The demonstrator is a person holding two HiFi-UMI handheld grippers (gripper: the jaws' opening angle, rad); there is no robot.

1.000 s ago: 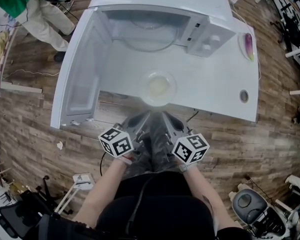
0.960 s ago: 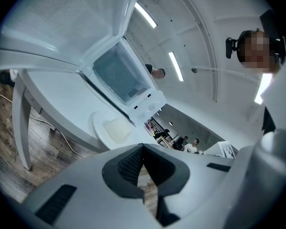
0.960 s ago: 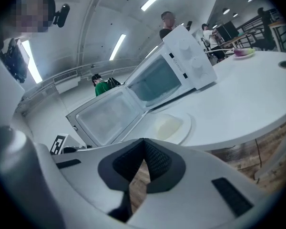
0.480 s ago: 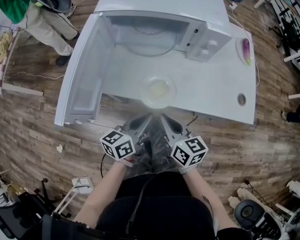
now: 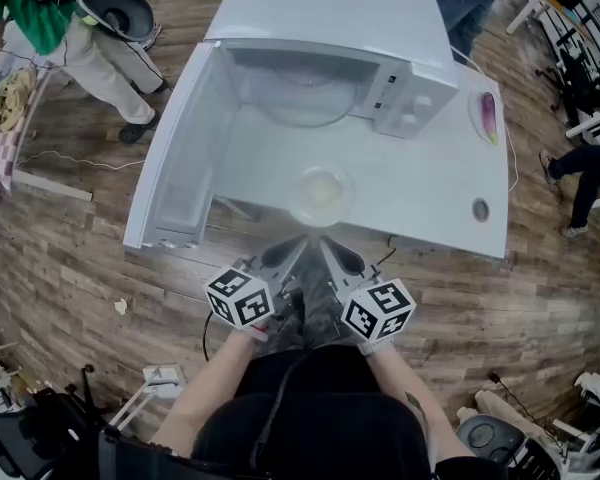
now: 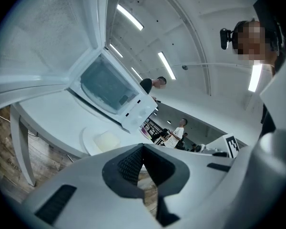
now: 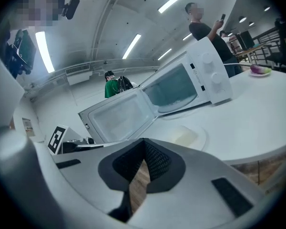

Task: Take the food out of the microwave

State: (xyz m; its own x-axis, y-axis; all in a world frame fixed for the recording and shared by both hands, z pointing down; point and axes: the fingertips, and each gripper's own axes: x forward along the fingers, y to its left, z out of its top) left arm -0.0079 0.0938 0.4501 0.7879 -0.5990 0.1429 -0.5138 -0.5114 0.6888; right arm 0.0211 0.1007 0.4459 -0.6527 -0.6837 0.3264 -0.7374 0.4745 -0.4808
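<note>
Status of task: removal apparently complete. Item one, white microwave oven (image 5: 330, 58), stands at the back of a white table (image 5: 430, 183). Its white microwave door (image 5: 180, 168) hangs fully open to the left in the head view, and the cavity shows only a bare glass turntable (image 5: 300, 98) with nothing on it. Item two, round white plate (image 5: 320, 208) carrying pale yellowish food (image 5: 320, 188), rests flat on the table in front of the open cavity, wholly outside the oven and near the table's front edge. Item three, left gripper (image 5: 296, 247): jaws closed pad against pad, nothing between them. It is held short of the table's front edge, apart from the plate. Item four, right gripper (image 5: 329, 248): jaws likewise pressed together and empty. It sits just beside the left one, and the two tips converge toward the plate without touching it. Judgement: the named step, getting the food out, reads as done, since the plate sits on the table and neither gripper has hold of it. Outstanding, if wanted: closing the door, which the task sentence does not ask for. Unrelated entries: small dish with a purple object (image 5: 485, 116) at the table's right end; bystanders on the wood-plank floor (image 5: 80, 258) beyond the table.
</note>
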